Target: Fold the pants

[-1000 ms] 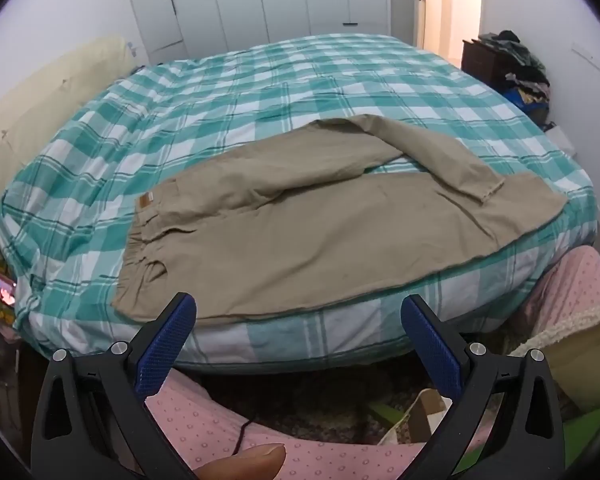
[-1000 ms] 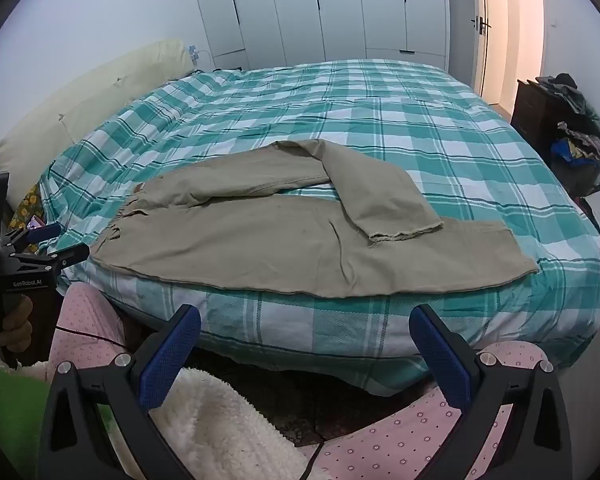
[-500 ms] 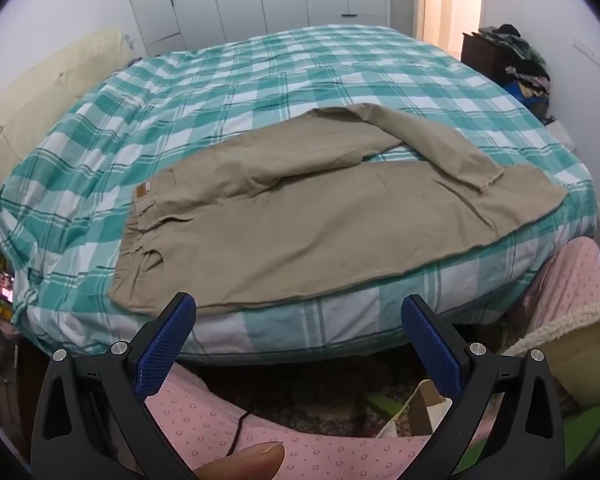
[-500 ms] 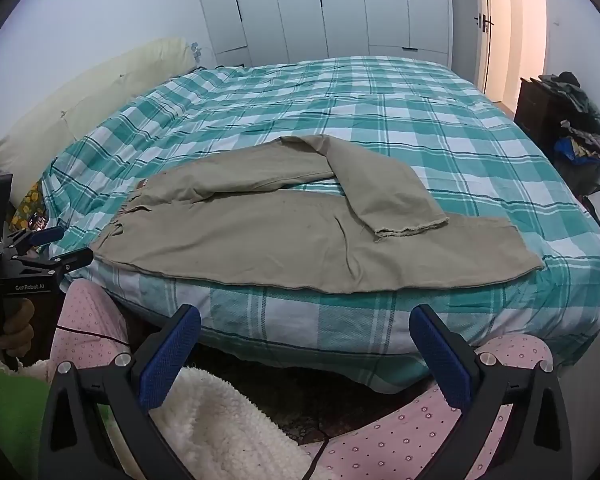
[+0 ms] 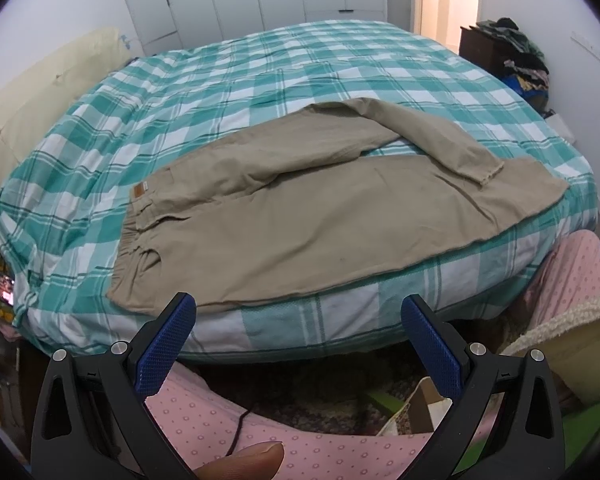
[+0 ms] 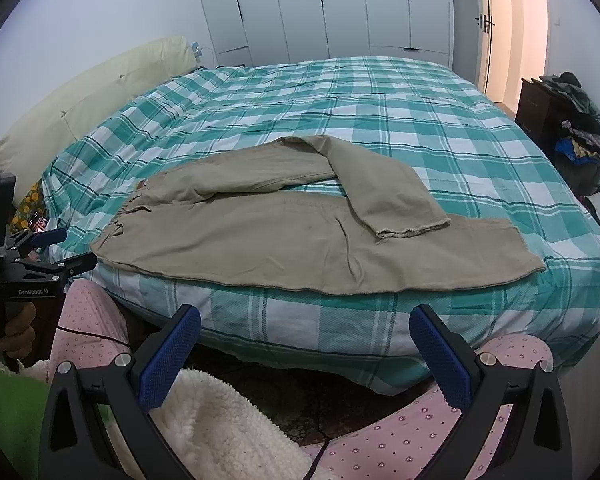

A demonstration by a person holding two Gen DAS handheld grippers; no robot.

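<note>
My left hand-held gripper [image 5: 298,320] hangs in front of the near edge of the bed [image 5: 260,80], its blue-padded fingers [image 5: 166,344] spread wide with nothing between them. My right hand-held gripper [image 6: 304,332] is just as wide apart and empty, held off the bed's edge further toward the foot. The khaki pants [image 5: 320,220] lie along the near side of the green-and-white checked cover, waistband toward the cream headboard [image 6: 88,92]. One leg runs flat along the edge; the other bends back at the far side so its frayed hem [image 6: 414,230] rests on top of the flat leg. Neither gripper touches the cloth. My pink dotted trouser legs [image 6: 400,444] show below, beside a fleecy white sleeve [image 6: 216,424].
</note>
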